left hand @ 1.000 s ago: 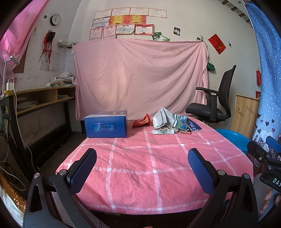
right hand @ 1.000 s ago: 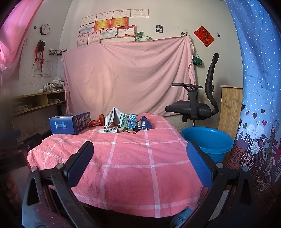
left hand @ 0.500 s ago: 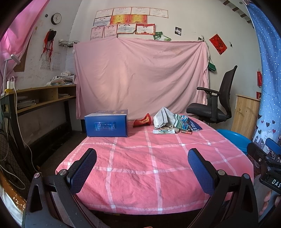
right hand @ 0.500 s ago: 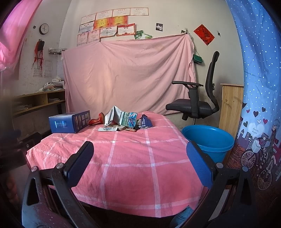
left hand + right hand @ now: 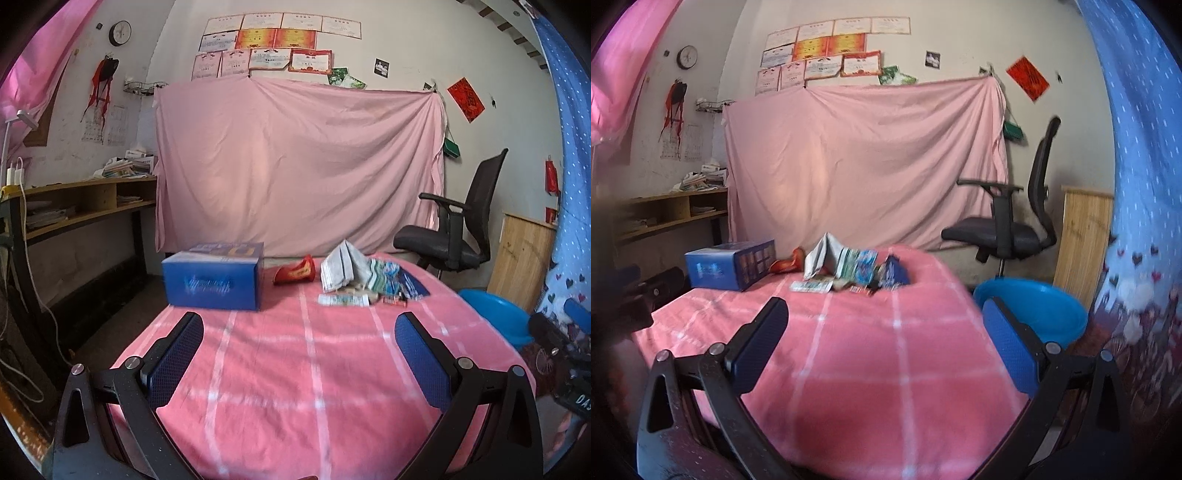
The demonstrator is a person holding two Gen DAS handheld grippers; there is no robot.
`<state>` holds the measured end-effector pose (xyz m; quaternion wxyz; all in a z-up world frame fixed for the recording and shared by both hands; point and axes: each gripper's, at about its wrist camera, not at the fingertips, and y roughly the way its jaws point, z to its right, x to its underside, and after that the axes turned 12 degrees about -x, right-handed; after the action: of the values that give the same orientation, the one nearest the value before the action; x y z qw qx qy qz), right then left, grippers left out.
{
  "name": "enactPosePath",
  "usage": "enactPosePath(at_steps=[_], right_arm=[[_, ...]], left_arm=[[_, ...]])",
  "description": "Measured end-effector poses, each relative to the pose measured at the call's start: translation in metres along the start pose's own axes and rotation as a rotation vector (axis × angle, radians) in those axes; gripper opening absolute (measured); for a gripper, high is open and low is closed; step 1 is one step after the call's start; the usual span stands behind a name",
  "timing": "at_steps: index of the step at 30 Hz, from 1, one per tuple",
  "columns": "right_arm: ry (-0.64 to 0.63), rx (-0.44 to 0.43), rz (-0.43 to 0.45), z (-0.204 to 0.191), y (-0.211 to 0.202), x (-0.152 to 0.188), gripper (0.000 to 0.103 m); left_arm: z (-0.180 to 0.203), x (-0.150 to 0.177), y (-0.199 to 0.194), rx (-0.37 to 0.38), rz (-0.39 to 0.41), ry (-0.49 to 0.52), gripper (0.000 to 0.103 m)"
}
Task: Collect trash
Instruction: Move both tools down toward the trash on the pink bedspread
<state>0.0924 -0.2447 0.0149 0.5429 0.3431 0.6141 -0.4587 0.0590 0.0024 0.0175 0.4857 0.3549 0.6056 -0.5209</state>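
Observation:
A pile of trash lies at the far end of the pink checked table (image 5: 295, 369): a folded newspaper (image 5: 343, 269), a red wrapper (image 5: 295, 273), a flat white packet (image 5: 343, 300) and colourful wrappers (image 5: 391, 280). The pile also shows in the right wrist view (image 5: 846, 266). A blue basin (image 5: 1034, 314) stands on the floor right of the table. My left gripper (image 5: 299, 354) is open and empty over the near half of the table. My right gripper (image 5: 886, 339) is open and empty, well short of the pile.
A blue cardboard box (image 5: 214, 277) sits on the table left of the trash. A black office chair (image 5: 454, 229) stands behind the table at the right. A wooden shelf desk (image 5: 81, 206) runs along the left wall. A pink sheet hangs behind.
Both grippers have moved forward toward the trash pile, which looks larger now. The right view has tilted slightly. Both stay open.

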Motion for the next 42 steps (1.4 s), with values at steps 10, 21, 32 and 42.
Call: enactPosePath(at_steps=[10, 21, 32, 42], right_arm=[[-0.06, 0.018, 0.137, 0.033, 0.074, -0.059, 0.103], [-0.114, -0.01, 0.079, 0.043, 0.155, -0.062, 0.103], [-0.027, -0.062, -0.281, 0.082, 0.221, -0.028, 0.103], [0.086, -0.144, -0.495, 0.099, 0.265, -0.007, 0.099]], left_arm=[[0.015, -0.035, 0.072, -0.032, 0.072, -0.049, 0.102], [0.029, -0.045, 0.152, -0.057, 0.019, -0.1, 0.102], [0.046, -0.023, 0.208, -0.026, -0.237, -0.037, 0.102], [0.065, -0.014, 0.237, 0.05, -0.402, 0.061, 0.101]])
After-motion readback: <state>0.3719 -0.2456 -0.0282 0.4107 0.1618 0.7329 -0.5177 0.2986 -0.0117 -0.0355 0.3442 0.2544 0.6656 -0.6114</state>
